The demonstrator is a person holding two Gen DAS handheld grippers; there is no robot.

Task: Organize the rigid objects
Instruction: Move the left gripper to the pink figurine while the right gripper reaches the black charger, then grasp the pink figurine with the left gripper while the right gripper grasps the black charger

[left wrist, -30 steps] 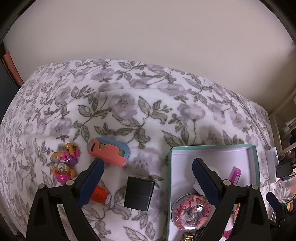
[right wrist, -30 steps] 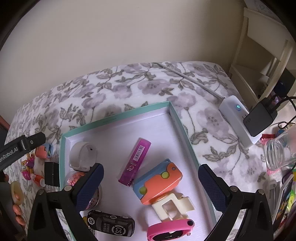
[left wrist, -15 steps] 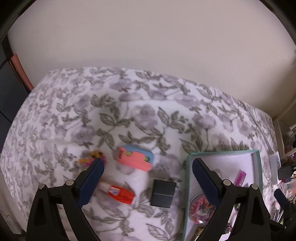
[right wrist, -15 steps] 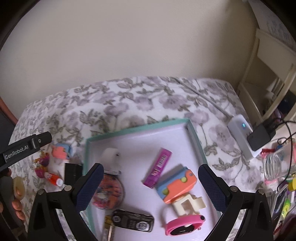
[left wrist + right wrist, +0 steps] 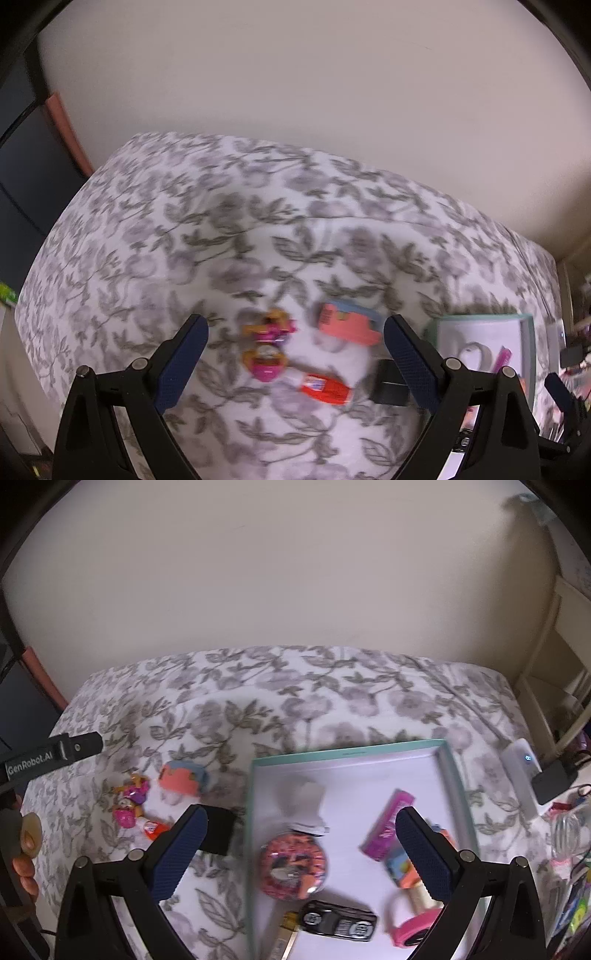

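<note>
Left gripper, jaws spread and empty, frames the small pink-and-yellow plastic figure between them, likely next for the teal-rimmed box.

the left wrist view was smeared by motion: the pink-and-yellow toy figures and the red tube showed no detail. the left claw's right finger hid part of the black block. in the right wrist view, the right claw's finger covered most of the orange-and-blue toy, and the bottom edge cut off the gold item.
</note>
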